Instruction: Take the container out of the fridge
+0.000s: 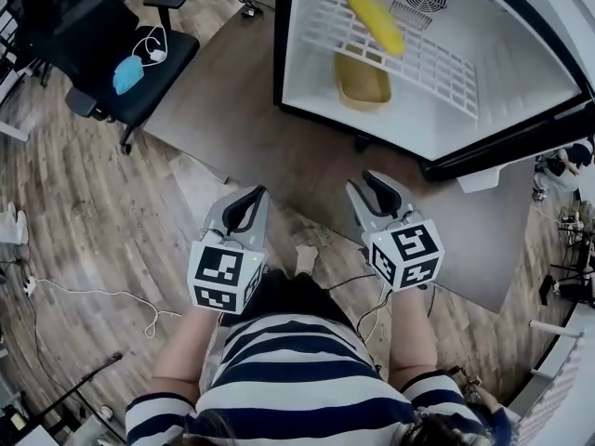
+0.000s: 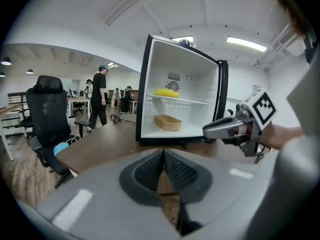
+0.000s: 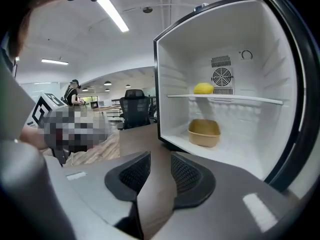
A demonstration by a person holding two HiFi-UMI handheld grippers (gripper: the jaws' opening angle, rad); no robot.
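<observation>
A tan container sits on the floor of an open white mini fridge that stands on a brown table. A yellow fruit lies on the wire shelf above it. Both grippers hover over the table's near edge, well short of the fridge. My left gripper has its pads together with nothing between them. My right gripper stands open, a gap showing between its pads, nothing in it.
The fridge door swings open to the right. A black office chair with a blue mask on its seat stands left of the table. Cables trail on the wood floor. A person walks far off.
</observation>
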